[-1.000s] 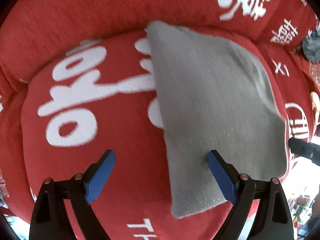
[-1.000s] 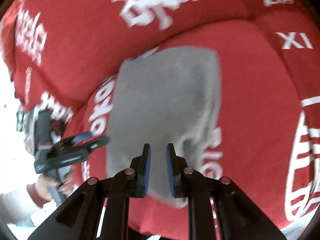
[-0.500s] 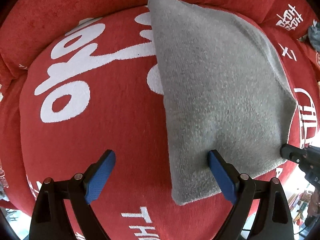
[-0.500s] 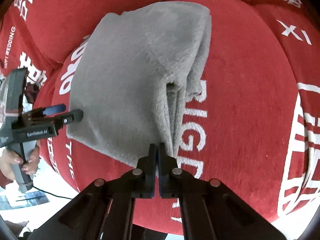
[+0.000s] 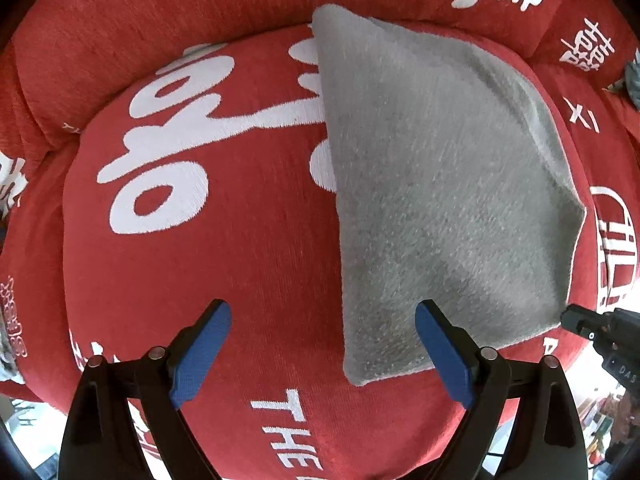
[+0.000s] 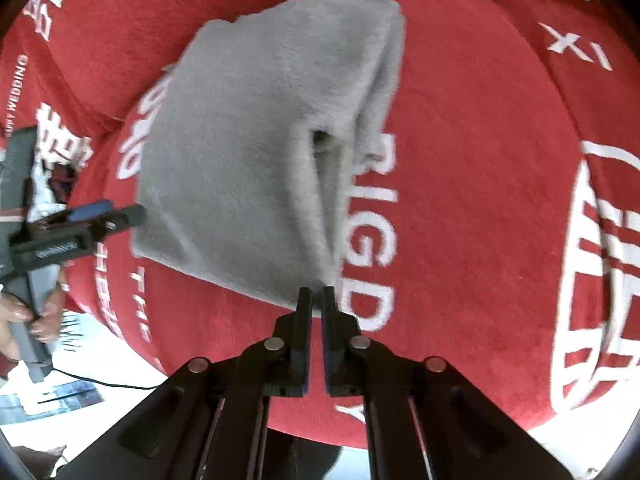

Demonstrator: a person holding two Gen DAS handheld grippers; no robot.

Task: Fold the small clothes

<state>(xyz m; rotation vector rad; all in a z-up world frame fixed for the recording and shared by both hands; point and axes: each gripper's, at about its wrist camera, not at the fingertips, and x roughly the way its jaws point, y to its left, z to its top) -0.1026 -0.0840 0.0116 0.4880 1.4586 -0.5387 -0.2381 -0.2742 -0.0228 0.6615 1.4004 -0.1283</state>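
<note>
A grey fleece cloth [image 5: 432, 184], folded over, lies on a red cushion [image 5: 200, 260] with white lettering. My left gripper [image 5: 322, 352] hangs wide open above the cloth's near left corner, which lies between its blue pads [image 5: 444, 356] untouched. In the right wrist view the cloth [image 6: 248, 152] shows its layered right edge. My right gripper [image 6: 317, 292] stands at the cloth's near right corner. Its jaws are opening from a narrow gap, and the corner reaches only their tips, not pinched. The left gripper [image 6: 108, 216] shows at the cloth's left edge, and the right gripper [image 5: 576, 320] at its right edge.
The red cushion [image 6: 480, 200] meets a red backrest [image 5: 200, 20] behind it. A person's hand [image 6: 24, 316] holds the left gripper's handle. A dark grey garment [image 5: 632, 80] lies far right. Beyond the cushion's front edge is a pale floor [image 6: 100, 368] with a black cable.
My right gripper came down to the cloth's near right corner, closed fully, then parted a little. The left gripper drifted slightly along the cloth's edge and stayed open.
</note>
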